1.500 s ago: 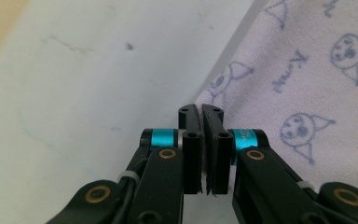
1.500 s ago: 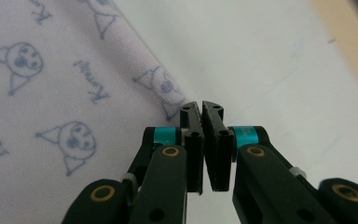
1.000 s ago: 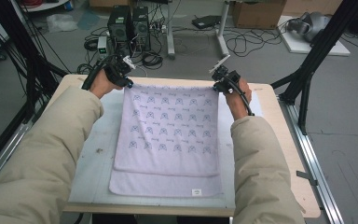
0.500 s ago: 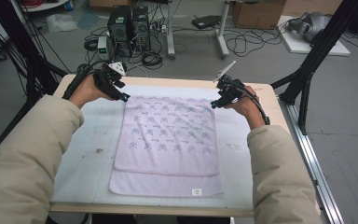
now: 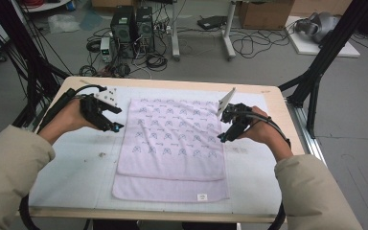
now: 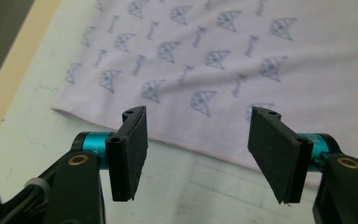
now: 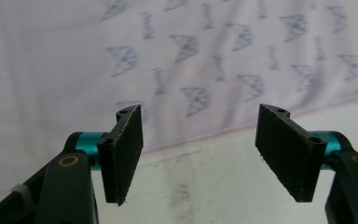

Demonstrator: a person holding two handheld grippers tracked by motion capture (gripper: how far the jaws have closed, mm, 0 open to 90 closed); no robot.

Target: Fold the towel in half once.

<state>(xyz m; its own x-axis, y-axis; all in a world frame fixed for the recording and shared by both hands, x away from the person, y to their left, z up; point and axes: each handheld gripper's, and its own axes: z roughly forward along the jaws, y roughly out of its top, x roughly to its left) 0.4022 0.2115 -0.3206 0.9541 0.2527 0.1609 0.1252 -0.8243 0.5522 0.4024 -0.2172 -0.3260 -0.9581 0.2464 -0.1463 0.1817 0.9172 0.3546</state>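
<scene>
Left hand-held gripper point(image 5: 117, 127): jaws apart, empty | right hand-held gripper point(image 5: 222, 139): just opened further, empty | towel point(image 5: 172, 143): folded, flat

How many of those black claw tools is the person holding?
2. The left gripper is off the left edge of the towel; the right gripper is at its right edge. Both are open and empty, their jaws having just opened.
</scene>
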